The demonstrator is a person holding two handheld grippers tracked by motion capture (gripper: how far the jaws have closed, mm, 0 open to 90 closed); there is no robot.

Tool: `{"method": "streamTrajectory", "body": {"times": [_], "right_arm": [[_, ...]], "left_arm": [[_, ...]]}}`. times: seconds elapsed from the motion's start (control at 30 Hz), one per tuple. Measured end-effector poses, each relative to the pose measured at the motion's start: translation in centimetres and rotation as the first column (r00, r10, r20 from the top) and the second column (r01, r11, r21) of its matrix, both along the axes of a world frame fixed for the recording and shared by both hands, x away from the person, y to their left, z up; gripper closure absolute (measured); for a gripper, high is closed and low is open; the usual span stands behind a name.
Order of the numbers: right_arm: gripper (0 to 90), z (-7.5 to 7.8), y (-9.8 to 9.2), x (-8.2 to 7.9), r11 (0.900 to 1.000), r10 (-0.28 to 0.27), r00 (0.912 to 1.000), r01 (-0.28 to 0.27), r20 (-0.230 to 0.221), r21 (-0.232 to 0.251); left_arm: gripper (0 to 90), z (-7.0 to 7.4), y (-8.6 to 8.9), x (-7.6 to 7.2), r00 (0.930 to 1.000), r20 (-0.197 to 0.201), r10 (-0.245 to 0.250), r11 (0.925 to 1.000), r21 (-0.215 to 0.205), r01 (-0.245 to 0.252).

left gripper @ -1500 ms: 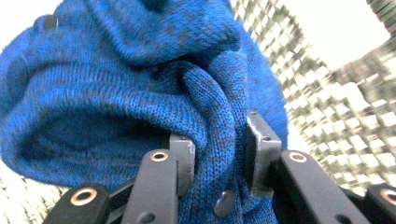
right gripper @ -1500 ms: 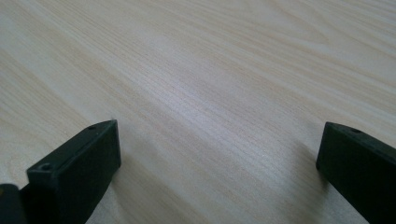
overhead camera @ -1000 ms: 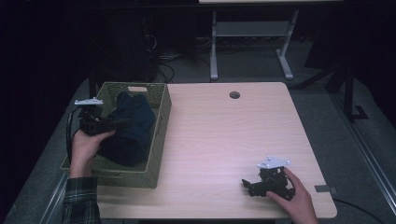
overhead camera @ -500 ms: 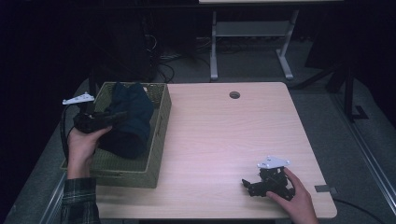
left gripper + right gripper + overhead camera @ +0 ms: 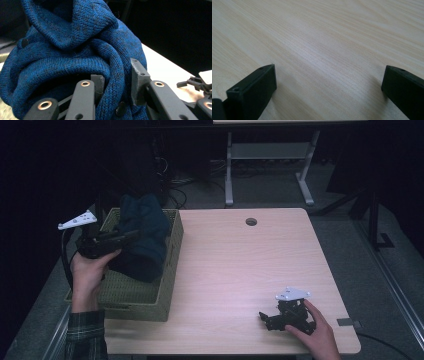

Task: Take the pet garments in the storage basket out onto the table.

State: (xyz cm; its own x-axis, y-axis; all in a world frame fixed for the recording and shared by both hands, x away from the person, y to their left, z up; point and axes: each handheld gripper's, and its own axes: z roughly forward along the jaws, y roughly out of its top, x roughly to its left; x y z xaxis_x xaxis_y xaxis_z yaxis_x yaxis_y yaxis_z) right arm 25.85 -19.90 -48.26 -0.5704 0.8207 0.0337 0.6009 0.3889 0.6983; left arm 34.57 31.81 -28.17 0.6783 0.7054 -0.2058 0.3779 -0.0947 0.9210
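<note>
from the high view, the left gripper has come up off the olive woven basket compared with a second ago, and the dark blue knit sweater has come up with it: most of the bundle now hangs above the basket's rim, only its lower folds still down inside. the basket sits at the left edge of the light wood table. the right gripper has not budged; it lies near the front right corner under the person's right hand, well apart from the basket.

in the left gripper view, the jaws are clamped on a thick fold of the sweater, wool bulging between and around the pads, and a dark button sits just below the pinch. the grip looks deep enough to hold, so i'd say the lift out of the basket is well under way and the sweater only needs to clear the rim.

in the right gripper view, the jaws stand wide apart with nothing between them, just bare table close beneath.
</note>
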Motion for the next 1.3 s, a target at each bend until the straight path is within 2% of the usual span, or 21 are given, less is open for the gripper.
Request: {"method": "streamTrajectory", "body": {"times": [0.27,0.5,0.7,0.97,1.3], "right_arm": [[0.0,0.0,0.0,0.0,1.000,0.000,1.0000,0.000,-0.003,0.002],[0.0,0.0,0.0,0.0,1.000,0.005,1.0000,-0.005,-0.001,0.000],[0.0,0.0,0.0,0.0,1.000,0.005,1.0000,-0.005,-0.001,0.000],[0.0,0.0,0.0,0.0,1.000,0.005,1.0000,-0.005,-0.002,0.001],[0.0,0.0,0.0,0.0,1.000,0.003,1.0000,-0.003,-0.004,0.001]], "left_arm": [[68.6,1.9,-2.2,-0.4,0.9976,0.050,-0.049,0.9987,-0.010,0.050],[68.6,3.2,-4.5,0.3,0.9936,0.069,-0.089,0.9955,-0.025,0.091],[68.6,3.9,-6.7,0.8,0.9891,0.081,-0.123,0.9922,-0.013,0.124],[68.6,4.3,-9.7,1.2,0.9800,0.086,-0.179,0.9837,0.002,0.180],[68.6,3.6,-13.9,1.7,0.9666,0.066,-0.248,0.9688,0.021,0.247]]}}
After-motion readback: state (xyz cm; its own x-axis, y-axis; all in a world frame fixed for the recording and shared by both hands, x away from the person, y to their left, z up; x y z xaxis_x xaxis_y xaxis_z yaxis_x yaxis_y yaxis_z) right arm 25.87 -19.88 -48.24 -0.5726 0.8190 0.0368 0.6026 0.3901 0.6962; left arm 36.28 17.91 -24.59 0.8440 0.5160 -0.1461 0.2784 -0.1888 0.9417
